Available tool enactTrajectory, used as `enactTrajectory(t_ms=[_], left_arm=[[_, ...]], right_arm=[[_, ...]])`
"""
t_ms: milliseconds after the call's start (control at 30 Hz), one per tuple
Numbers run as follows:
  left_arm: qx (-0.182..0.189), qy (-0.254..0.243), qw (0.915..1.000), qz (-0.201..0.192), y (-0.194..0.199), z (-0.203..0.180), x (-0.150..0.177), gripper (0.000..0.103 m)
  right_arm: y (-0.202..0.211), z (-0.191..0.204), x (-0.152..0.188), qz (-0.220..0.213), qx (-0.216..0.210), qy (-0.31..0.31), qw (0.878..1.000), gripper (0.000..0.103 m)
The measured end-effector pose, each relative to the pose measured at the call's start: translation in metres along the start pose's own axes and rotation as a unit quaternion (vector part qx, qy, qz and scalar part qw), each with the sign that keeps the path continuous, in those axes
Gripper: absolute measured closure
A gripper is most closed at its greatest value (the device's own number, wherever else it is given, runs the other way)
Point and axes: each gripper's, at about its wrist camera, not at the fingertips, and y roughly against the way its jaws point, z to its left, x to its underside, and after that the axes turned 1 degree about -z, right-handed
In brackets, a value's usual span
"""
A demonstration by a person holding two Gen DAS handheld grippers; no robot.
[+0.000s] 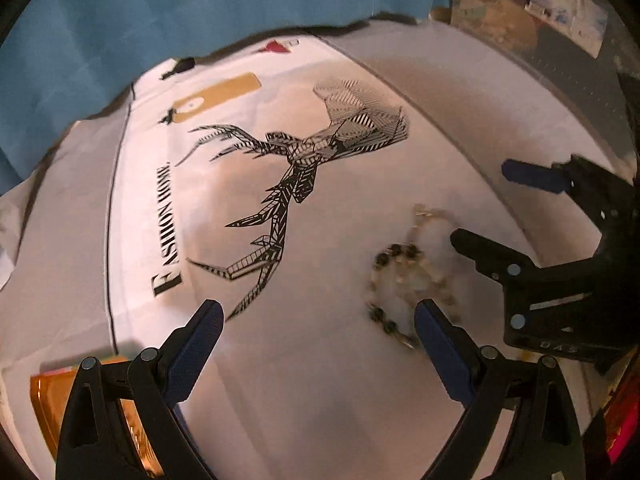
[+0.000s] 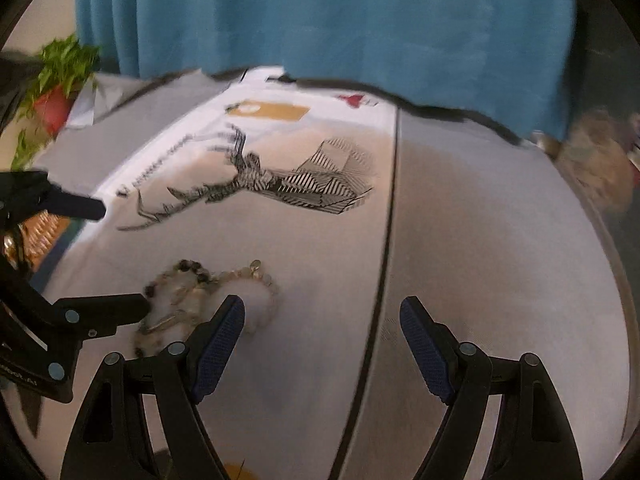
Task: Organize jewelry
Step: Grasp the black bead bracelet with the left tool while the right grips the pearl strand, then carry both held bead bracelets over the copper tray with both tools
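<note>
Item under handling: a tangled heap of jewelry [image 1: 408,276], made up of pale metallic chain links with a run of dark beads, loosely looped and somewhat blurred. It lies on the white printed cloth [image 1: 304,380] covering the bench, to the right of the black geometric deer print [image 1: 296,168] and left of the dark seam line [image 2: 386,264] that crosses the cloth.

Left gripper [image 1: 318,318]: jaws wide apart, nothing between them. The blue pad of its right finger stands just beside the near end of the chain; contact cannot be confirmed. The gripper points steeply down at the cloth.

Right gripper [image 2: 322,314]: jaws likewise well spread and empty. Its left finger overlaps the heap's near edge in the right wrist view; whether it touches is not clear. It is also tilted downward, standing close on the right of the left gripper, with the jewelry between the two.

An orange translucent box [image 1: 48,400] sits at the near left edge of the bench. A blue curtain [image 2: 320,16] hangs behind the far edge, with a potted plant [image 2: 56,80] beyond the far left corner.
</note>
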Motion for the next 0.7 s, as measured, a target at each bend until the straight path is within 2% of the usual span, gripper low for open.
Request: enactTrajectory(t_ms=[67, 200, 233, 267, 300, 333, 367, 433, 500, 633, 700], left_arm=[[0.004, -0.006, 0.9999, 0.01, -0.01, 0.002, 0.0, 0.007], [0.025, 0.02, 0.9995, 0.006, -0.012, 0.008, 0.001, 0.011], [0.029, 0.014, 0.9995, 0.001, -0.01, 0.005, 0.002, 0.021], [0.035, 0.004, 0.9994, -0.006, -0.006, 0.0, 0.002, 0.05], [0.051, -0.019, 0.9984, -0.013, 0.0, -0.009, 0.002, 0.075], [0.067, -0.037, 0.997, -0.006, 0.002, -0.015, 0.001, 0.096], [0.075, -0.047, 0.9961, -0.001, 0.003, -0.021, 0.003, 0.097], [0.069, -0.054, 0.9962, -0.003, 0.007, -0.027, 0.011, 0.097], [0.071, -0.041, 0.9966, -0.001, 0.015, -0.022, 0.021, 0.097], [0.075, -0.005, 0.997, -0.02, 0.051, -0.005, 0.041, 0.097], [0.075, 0.005, 0.9966, -0.035, 0.07, 0.001, 0.046, 0.097]], right_arm=[[-0.008, -0.002, -0.004, 0.002, -0.012, 0.001, 1.0, 0.022], [-0.014, -0.007, -0.005, 0.008, -0.032, -0.012, 0.999, 0.022], [-0.014, -0.007, -0.006, 0.008, -0.031, -0.01, 0.999, 0.023], [-0.013, -0.004, -0.005, 0.006, -0.035, -0.005, 0.999, 0.035], [-0.009, 0.001, -0.005, -0.001, -0.049, 0.011, 0.999, 0.067], [-0.006, 0.008, -0.004, -0.004, -0.06, 0.027, 0.998, 0.087], [-0.002, 0.018, -0.002, -0.003, -0.064, 0.051, 0.997, 0.097], [0.005, 0.029, 0.006, -0.004, -0.042, 0.065, 0.997, 0.097], [0.011, 0.026, 0.014, -0.004, -0.042, 0.04, 0.998, 0.097], [0.034, 0.011, 0.034, 0.012, 0.035, 0.0, 0.999, 0.097], [0.058, 0.003, 0.041, -0.001, 0.05, -0.027, 0.998, 0.097]])
